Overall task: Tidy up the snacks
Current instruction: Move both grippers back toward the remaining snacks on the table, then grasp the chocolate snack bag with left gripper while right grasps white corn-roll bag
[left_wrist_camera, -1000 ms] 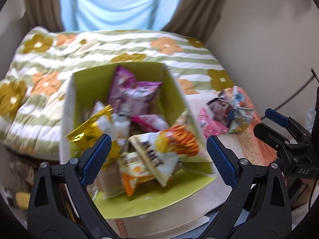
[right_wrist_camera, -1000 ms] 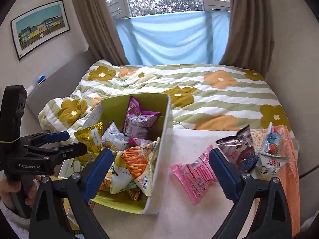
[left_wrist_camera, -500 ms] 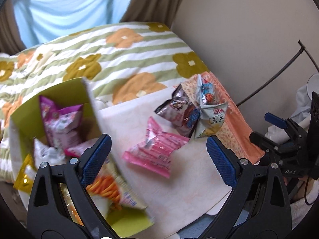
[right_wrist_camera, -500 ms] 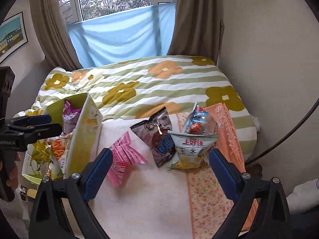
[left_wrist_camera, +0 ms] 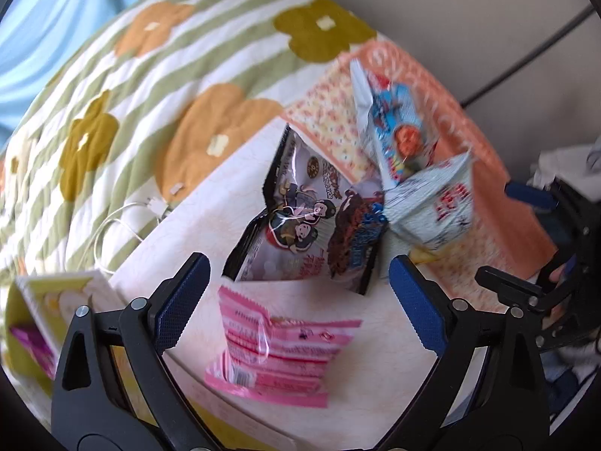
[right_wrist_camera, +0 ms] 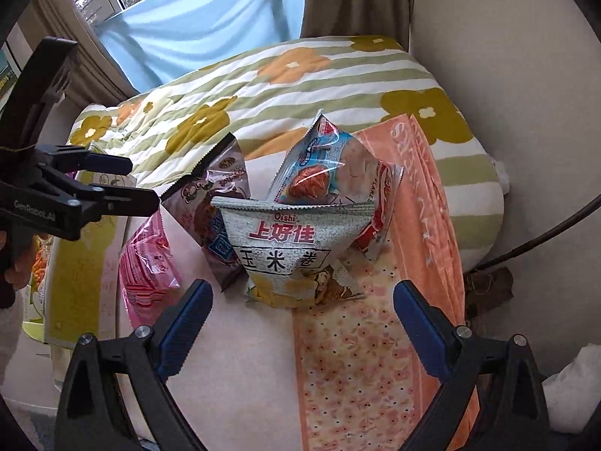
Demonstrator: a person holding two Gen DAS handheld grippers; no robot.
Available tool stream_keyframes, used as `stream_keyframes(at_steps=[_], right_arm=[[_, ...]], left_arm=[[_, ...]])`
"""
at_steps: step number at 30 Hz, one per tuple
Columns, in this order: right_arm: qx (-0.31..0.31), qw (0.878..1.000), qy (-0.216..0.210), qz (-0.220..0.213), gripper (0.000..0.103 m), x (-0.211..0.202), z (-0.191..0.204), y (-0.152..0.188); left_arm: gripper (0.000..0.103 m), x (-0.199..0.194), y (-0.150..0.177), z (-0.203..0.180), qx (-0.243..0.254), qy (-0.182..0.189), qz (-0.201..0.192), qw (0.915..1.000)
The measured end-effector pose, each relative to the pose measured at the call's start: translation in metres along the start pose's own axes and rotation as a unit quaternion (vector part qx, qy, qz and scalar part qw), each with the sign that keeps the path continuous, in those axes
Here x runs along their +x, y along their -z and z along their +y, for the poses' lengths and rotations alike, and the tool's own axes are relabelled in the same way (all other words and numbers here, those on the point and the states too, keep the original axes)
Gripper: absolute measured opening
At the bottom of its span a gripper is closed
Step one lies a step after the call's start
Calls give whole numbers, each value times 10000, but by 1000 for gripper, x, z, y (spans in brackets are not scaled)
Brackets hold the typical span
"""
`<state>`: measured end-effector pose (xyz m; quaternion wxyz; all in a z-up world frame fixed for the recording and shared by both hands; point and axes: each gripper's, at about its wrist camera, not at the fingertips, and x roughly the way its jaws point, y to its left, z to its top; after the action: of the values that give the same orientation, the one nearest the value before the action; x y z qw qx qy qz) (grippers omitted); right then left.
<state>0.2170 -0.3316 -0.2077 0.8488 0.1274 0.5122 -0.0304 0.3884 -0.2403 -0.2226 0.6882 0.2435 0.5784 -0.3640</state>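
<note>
Both grippers, left (left_wrist_camera: 296,300) and right (right_wrist_camera: 300,323), hang with fingers wide apart, nothing between them. The crinkly pink striped snack packet (left_wrist_camera: 278,353) lies under the left one, blurry; the yellow-green cardboard box (right_wrist_camera: 75,263) is mostly cut off.

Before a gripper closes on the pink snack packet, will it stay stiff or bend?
The pink snack packet will probably bend: it is thin, creased film lying slack. Its glossy surface may slip between the fingers. It looks puffy and light, so squeezing hard could crush what is inside.
</note>
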Motion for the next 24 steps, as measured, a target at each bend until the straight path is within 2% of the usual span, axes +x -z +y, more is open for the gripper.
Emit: stream_keyframes(at_steps=[2,7,12,15,17,18,24], right_arm=[[-196,9997,-97,53,96,12,1,-1],[-577,9979,-279,-7,96,34,5,-4],[-797,9967,-121,-49,96,52,4,-8],[-766,9968,-245,-36,96,58,0,-10],[-763,9966,-313,-7,96,61,-1,-11],[-769,9965,-314,-4,96,62,-2,-12],[-748,9966,-354,10,96,66,-6,-14]], left_arm=[[96,17,-6,0,147,5,237,9996],[96,49,-18,2,302,309,599,9973],[96,63,-27,-5,403,480,684,9957],[95,68,-29,-5,339,625,702,9950],[87,69,-29,-6,346,663,698,9948],[76,70,-29,-7,367,650,710,9947],[68,66,-21,-12,307,683,639,9951]])
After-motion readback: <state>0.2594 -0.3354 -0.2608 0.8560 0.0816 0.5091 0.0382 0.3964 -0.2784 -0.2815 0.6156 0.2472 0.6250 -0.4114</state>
